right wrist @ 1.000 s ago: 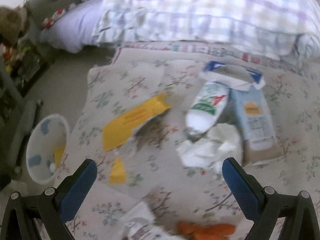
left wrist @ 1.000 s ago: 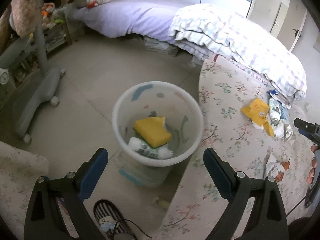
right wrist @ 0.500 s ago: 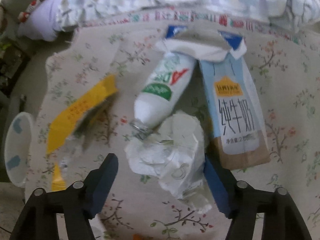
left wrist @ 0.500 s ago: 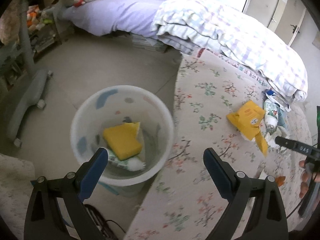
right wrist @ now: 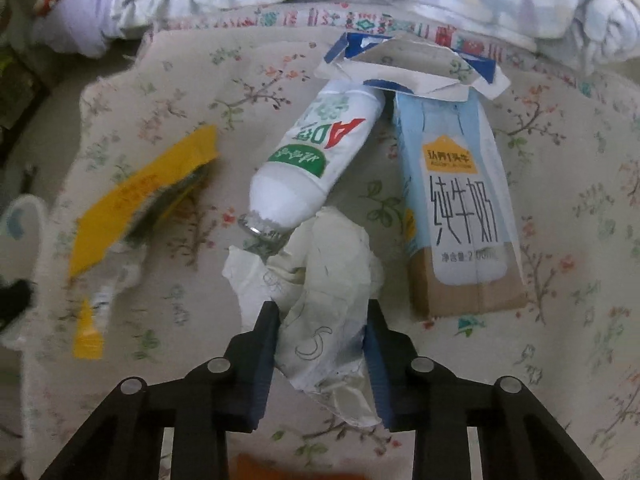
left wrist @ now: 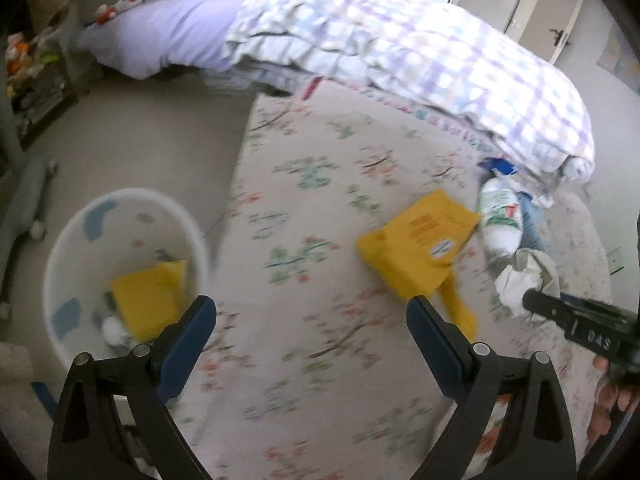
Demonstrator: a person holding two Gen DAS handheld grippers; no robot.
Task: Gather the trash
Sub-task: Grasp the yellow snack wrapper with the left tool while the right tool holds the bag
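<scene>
A crumpled white paper [right wrist: 320,264] lies on the flowered bed cover [left wrist: 320,200]. My right gripper [right wrist: 322,312] is closing on it, and both pads press its sides. Beside the paper lie a white bottle [right wrist: 316,160], a pale blue milk carton [right wrist: 460,200] and a torn yellow packet [right wrist: 140,200]. My left gripper [left wrist: 310,312] hangs open and holds nothing, above the cover between the white bin [left wrist: 132,194] and the yellow packet [left wrist: 420,248]. In the bin are another yellow packet and a white bottle. The left wrist view shows the right gripper [left wrist: 560,312] at the crumpled paper [left wrist: 520,280].
A folded checked quilt [left wrist: 400,48] lies along the far side of the cover. Behind it is a lilac bed [left wrist: 168,32]. The bin stands on the bare floor [left wrist: 140,132] by the cover's left edge. A hand's fingers [left wrist: 612,396] show at the right. Something orange [right wrist: 280,468] lies at the near edge.
My left gripper has swung right, from over the bin to over the flowered cover. My right gripper has come down and its jaws have narrowed from wide open onto the crumpled paper.
</scene>
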